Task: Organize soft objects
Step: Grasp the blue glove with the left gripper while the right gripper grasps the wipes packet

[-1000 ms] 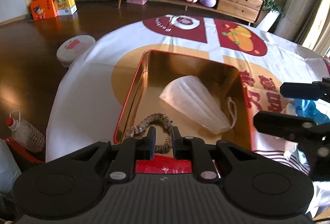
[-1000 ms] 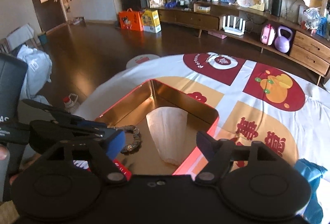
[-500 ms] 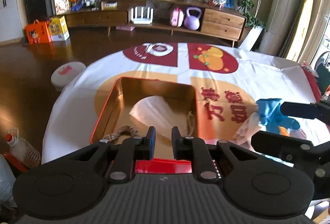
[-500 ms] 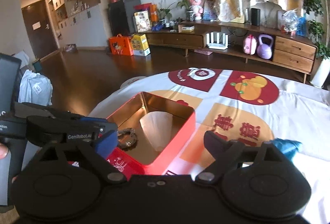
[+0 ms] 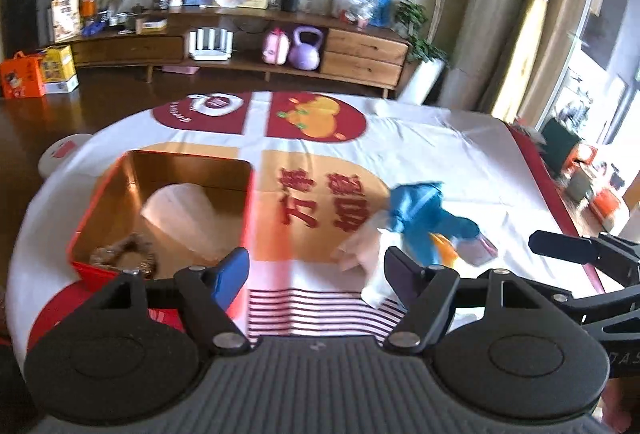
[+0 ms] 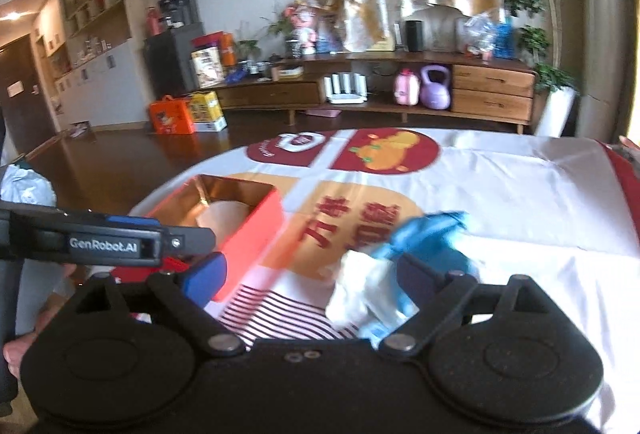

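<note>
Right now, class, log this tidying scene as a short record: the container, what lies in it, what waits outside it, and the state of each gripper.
container: red tin, open, gold inside, on the printed tablecloth
inside tin: white face mask; braided hair tie at the near end
outside tin: blue cloth heaped with a white cloth on the table, right of the tin
left gripper: open, empty
right gripper: open, empty, pointed toward the cloth heap
image quality: motion blur, small details unclear
</note>
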The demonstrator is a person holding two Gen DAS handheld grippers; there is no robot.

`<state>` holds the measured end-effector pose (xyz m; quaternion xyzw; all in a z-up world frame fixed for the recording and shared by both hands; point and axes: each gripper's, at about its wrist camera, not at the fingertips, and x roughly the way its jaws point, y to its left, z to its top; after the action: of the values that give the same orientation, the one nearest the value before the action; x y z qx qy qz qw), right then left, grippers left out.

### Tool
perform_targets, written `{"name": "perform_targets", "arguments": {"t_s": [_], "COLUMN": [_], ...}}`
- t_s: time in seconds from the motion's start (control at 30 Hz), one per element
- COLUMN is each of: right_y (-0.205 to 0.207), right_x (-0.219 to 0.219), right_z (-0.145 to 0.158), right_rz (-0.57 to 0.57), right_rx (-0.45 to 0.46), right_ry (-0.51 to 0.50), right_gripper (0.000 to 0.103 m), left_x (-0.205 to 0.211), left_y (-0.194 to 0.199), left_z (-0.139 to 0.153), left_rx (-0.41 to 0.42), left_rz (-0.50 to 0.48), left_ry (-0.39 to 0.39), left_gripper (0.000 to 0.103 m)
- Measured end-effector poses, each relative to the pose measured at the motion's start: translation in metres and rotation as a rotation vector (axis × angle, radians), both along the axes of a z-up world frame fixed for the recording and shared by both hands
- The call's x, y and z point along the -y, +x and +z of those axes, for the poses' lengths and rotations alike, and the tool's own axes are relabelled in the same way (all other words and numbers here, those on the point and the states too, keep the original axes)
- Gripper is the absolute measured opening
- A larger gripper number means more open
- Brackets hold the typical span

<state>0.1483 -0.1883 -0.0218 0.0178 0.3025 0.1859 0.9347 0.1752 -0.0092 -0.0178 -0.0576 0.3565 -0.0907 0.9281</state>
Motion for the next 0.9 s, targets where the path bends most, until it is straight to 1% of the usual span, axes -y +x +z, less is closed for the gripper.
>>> {"name": "perform_targets", "arguments": {"t_s": [0.03,0.1,0.17,0.2,0.27,0.33,0.37,0.4,0.47,0.57,0.7,0.8,0.9], "right_y": [-0.002,-0.007,-0.011,-0.013,-0.014,-0.014,-0.013,-0.012,-0.010,-0.005,0.008,0.021,0.034], "right_x": [0.005,0.016,0.024,0.028,0.037,0.046,0.049,0.052,0.060,0.067,0.075,0.078,0.079], "right_z": [-0.002,-0.005,-0.008,-0.010,-0.014,-0.019,-0.021,-0.023,-0.027,-0.034,-0.042,-0.048,-0.054], "right_rz": [-0.007,-0.020,-0.033,-0.037,-0.050,-0.065,-0.072,-0.080,-0.094,-0.109,-0.126,-0.135,-0.136], "right_rx": [0.000,0.003,0.010,0.010,0.004,-0.006,-0.010,-0.014,-0.022,-0.031,-0.044,-0.057,-0.068], "right_ry": [-0.002,-0.012,-0.029,-0.037,-0.045,-0.048,-0.051,-0.051,-0.051,-0.063,-0.085,-0.098,-0.104], "right_gripper": [0.091,0.091,0.092,0.091,0.092,0.092,0.092,0.092,0.092,0.092,0.091,0.091,0.090], "left_x": [0.005,0.014,0.021,0.023,0.026,0.028,0.029,0.030,0.035,0.046,0.067,0.080,0.092], "left_y": [0.000,-0.002,-0.003,-0.003,-0.001,0.004,0.006,0.009,0.014,0.030,0.055,0.076,0.094], "left_z": [-0.001,-0.003,-0.004,-0.005,-0.006,-0.007,-0.007,-0.007,-0.007,-0.009,-0.013,-0.017,-0.023], "left_rx": [-0.002,0.000,0.013,0.017,0.017,0.022,0.026,0.040,0.081,0.101,0.063,0.037,0.021], "left_rz": [-0.010,-0.015,-0.011,-0.014,-0.030,-0.044,-0.048,-0.051,-0.060,-0.073,-0.118,-0.152,-0.159], "left_ry": [0.003,0.015,0.029,0.030,0.010,-0.031,-0.047,-0.064,-0.077,-0.058,-0.046,-0.051,-0.030], "left_gripper": [0.074,0.084,0.088,0.088,0.088,0.094,0.101,0.103,0.103,0.103,0.103,0.103,0.103]}}
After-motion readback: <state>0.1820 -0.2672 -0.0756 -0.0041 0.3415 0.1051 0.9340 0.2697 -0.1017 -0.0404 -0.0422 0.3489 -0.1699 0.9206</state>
